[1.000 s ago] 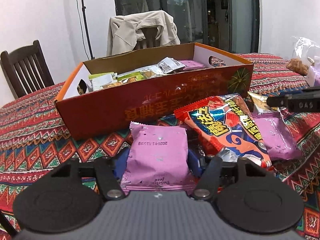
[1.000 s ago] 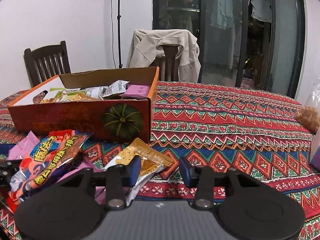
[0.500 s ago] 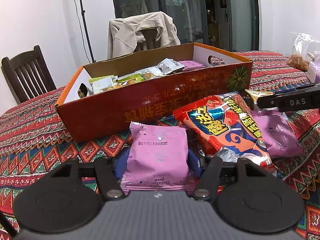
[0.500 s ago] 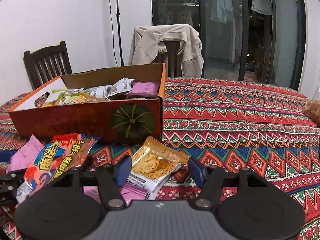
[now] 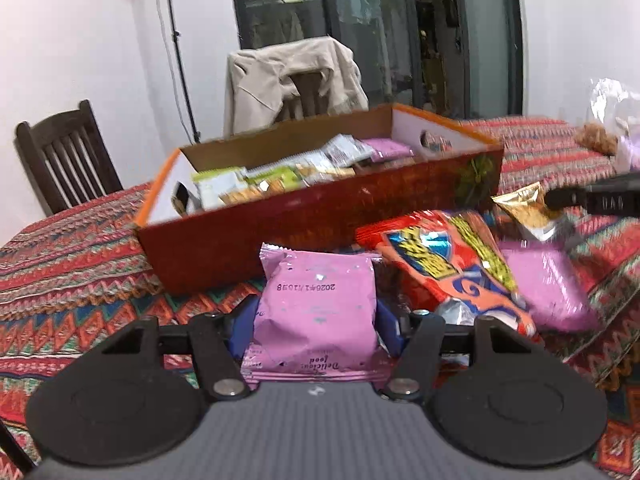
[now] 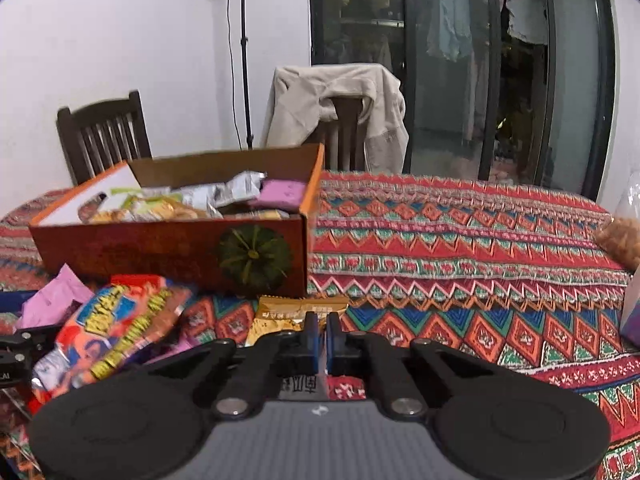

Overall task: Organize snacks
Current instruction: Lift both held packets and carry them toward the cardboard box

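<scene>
My left gripper (image 5: 314, 320) is shut on a pink snack packet (image 5: 316, 308), held in front of the red cardboard box (image 5: 304, 216) that holds several snacks. My right gripper (image 6: 322, 338) is shut on a gold cracker packet (image 6: 280, 316), lifted a little near the box's pumpkin-marked corner (image 6: 254, 258); the packet also shows in the left wrist view (image 5: 528, 212). A red and orange chip bag (image 5: 448, 264) and another pink packet (image 5: 540, 284) lie on the patterned tablecloth (image 6: 460, 240).
Two wooden chairs stand behind the table; one (image 6: 340, 120) has a beige jacket over it. A clear bag of brown snacks (image 6: 620, 236) sits at the far right. Glass doors are behind.
My right gripper closed on the gold cracker packet and raised it slightly. My left gripper lifted the pink packet a little and tilted, so the box looks tilted.
</scene>
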Available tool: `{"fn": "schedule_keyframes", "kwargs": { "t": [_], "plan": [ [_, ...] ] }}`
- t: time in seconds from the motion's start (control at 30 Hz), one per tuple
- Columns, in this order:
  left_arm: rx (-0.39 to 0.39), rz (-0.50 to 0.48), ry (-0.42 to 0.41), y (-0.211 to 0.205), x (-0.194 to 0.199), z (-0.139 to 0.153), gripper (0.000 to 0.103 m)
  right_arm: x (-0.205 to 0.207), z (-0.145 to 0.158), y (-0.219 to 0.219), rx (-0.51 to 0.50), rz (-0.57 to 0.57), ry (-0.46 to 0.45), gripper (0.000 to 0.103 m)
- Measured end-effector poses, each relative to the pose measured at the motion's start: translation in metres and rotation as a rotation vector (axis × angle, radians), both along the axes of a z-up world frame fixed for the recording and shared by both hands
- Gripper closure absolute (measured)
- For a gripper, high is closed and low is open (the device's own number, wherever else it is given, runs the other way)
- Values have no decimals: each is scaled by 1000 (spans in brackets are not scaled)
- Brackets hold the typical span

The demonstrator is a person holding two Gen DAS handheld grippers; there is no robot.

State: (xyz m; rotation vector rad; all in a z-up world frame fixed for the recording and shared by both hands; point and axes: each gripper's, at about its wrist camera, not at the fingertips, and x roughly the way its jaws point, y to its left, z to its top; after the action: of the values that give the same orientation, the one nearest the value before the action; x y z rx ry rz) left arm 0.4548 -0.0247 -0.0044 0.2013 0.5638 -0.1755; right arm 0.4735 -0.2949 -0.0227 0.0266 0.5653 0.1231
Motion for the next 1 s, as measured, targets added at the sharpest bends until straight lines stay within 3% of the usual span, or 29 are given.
{"fn": "schedule_keyframes", "kwargs": {
  "t": [0.33,0.53,0.7,0.73,0.8,0.83,0.87,0.97,1.0],
  "plan": [
    [-121,115,-102,24,-71,50,41,-20,26,-8,75,7,-94,102],
    [-168,178,-128,33,-129,65,41,-68,54,1,59,28,-219,103],
    [-200,183,-127,37,-163,68,41,-93,55,-10,69,11,-191,102],
    [-197,183,-127,36,-167,68,41,-96,56,-13,76,-2,-191,99],
    [-194,184,-122,33,-171,67,41,-89,56,-19,114,-24,-179,74],
    [-197,185,-119,31,-172,67,41,-78,51,-20,136,-23,-152,28],
    [-203,182,-119,30,-174,67,41,-63,44,-19,160,-26,-114,13],
    [-201,181,-126,27,-180,68,41,-11,16,-7,142,-25,24,43],
    [-200,187,-129,28,-183,68,41,3,8,-1,130,-21,67,45]
  ]
}}
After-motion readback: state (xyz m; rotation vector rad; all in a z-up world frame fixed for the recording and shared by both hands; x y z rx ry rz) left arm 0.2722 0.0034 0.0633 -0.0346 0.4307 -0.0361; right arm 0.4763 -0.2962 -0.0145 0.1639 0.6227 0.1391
